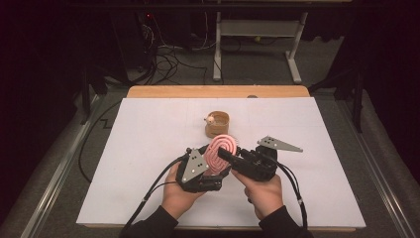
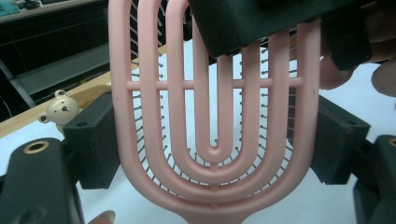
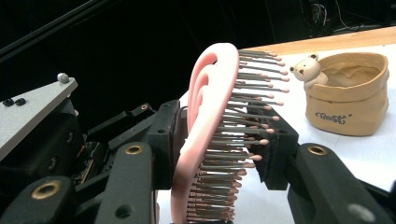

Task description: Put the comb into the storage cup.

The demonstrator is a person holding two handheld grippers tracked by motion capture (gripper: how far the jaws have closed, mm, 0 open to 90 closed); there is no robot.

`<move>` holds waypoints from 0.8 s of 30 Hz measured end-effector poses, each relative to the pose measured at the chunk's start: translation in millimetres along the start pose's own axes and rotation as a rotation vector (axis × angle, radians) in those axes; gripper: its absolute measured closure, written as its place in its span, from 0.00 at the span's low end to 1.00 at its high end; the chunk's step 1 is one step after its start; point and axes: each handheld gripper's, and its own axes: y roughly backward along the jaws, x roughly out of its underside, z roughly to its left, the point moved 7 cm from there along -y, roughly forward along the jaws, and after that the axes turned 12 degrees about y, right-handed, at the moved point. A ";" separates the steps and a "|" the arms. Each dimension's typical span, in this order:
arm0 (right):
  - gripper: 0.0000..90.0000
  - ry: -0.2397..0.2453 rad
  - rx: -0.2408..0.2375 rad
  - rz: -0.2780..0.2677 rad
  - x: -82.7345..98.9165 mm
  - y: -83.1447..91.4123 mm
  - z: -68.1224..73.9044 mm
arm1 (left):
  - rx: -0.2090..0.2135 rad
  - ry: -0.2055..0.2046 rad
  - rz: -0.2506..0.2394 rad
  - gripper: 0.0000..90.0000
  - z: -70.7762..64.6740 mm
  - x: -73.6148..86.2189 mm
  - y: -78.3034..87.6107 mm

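Observation:
A pink oval hairbrush (image 1: 220,148) with a slotted back stands upright over the middle of the white table top. My left gripper (image 1: 210,159) holds it: in the left gripper view its two black pads (image 2: 91,140) press on the brush head's (image 2: 215,154) side edges. My right gripper (image 1: 226,154) comes in from the right. In the right gripper view one pad lies against the brush's back (image 3: 201,102) and the other pad (image 3: 275,149) meets the bristle tips. A hand holds each gripper.
A small tan bag-shaped cup (image 1: 218,124) with a little bear figure (image 1: 210,119) on its rim stands just behind the brush. The white table top (image 1: 148,148) spreads out on both sides. Cables trail from both grippers toward the front edge.

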 end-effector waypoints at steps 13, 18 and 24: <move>0.69 0.020 0.035 0.006 -2.2 -0.9 4.3 | -0.031 -0.009 -0.006 0.20 1.5 -0.2 0.0; 0.73 0.030 0.041 -0.015 -4.7 0.3 5.3 | -0.037 -0.017 -0.005 0.20 1.5 -0.2 0.1; 0.74 0.060 0.048 -0.024 -9.3 2.7 8.5 | -0.028 -0.008 -0.012 0.20 1.0 -1.1 0.6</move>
